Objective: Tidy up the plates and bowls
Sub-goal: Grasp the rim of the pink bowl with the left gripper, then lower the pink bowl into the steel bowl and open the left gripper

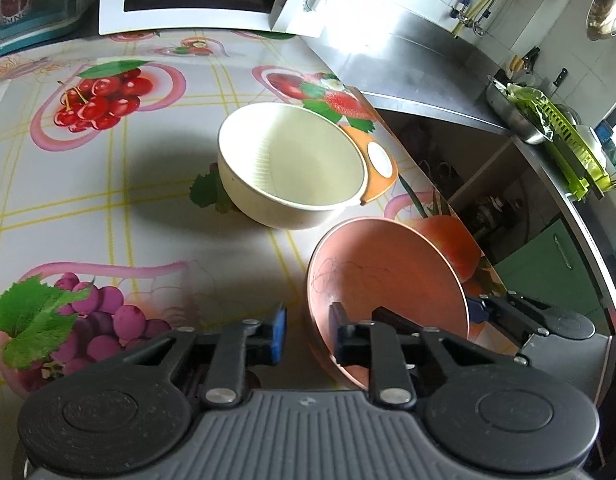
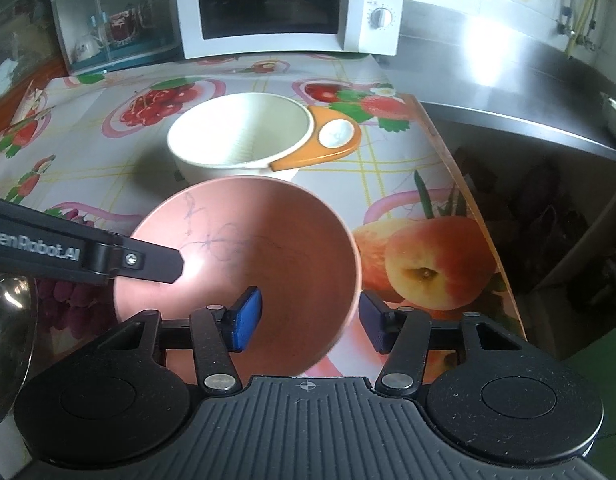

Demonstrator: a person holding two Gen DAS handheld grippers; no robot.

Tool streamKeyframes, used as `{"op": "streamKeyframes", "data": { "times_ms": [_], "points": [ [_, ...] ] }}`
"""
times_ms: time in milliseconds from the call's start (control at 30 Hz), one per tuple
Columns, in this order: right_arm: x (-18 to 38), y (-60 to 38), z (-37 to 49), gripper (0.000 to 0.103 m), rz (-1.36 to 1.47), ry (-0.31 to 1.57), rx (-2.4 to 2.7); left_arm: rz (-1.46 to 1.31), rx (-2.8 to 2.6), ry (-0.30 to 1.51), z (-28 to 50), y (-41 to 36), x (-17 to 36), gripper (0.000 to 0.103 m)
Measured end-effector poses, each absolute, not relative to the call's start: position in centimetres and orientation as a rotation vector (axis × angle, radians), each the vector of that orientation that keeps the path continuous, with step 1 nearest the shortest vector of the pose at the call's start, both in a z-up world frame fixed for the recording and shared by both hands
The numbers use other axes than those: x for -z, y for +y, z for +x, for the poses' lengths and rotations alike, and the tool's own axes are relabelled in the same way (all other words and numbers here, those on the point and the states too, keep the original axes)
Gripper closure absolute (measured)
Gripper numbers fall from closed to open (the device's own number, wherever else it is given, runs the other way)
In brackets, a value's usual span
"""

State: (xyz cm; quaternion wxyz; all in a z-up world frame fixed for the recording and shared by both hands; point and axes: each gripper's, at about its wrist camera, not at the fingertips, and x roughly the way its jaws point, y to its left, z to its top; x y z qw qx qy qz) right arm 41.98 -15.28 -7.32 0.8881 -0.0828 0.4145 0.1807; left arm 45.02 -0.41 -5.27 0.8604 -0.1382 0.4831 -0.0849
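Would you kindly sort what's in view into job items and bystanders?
Job: pink bowl, gripped by left tongs and right tongs; cream bowl; orange plate.
Bystanders: microwave; storage box; green rack.

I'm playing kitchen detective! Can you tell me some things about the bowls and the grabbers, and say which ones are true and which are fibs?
1. The pink bowl is gripped by both grabbers. True: the left gripper and right gripper each pinch its rim.
2. The cream bowl is full of soup. False: it is empty.
3. The microwave door is open. False: it is closed.
4. The tablecloth has fruit pictures. True.
5. The pink bowl sits inside the cream bowl. False: it is apart, nearer the cameras.
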Motion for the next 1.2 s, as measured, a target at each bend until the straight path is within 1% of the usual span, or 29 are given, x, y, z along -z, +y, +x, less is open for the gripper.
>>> {"op": "streamKeyframes", "data": {
  "times_ms": [167, 467, 867, 1033, 1200],
  "points": [
    [7.1, -14.6, 41.5, 0.05, -0.187, 0.858, -0.387, -0.296, 0.186, 1.018, 44.9, -0.6, 5.4, 0.093],
    [5.4, -14.1, 39.8, 0.05, -0.192, 0.844, -0.401, -0.287, 0.166, 1.02, 43.4, -0.4, 4.4, 0.092],
    [0.9, -10.2, 34.7, 0.05, -0.213, 0.776, -0.527, -0.281, 0.103, 0.969, 36.8, 2.7, -0.5, 0.092],
    [0.8, -7.6, 33.2, 0.05, -0.238, 0.773, -0.596, -0.307, 0.04, 0.955, 33.8, 5.3, -1.4, 0.091],
    [1.8, -5.6, 32.5, 0.05, -0.264, 0.79, -0.636, -0.337, -0.017, 0.975, 32.1, 7.8, -1.0, 0.091]
  ]
}}
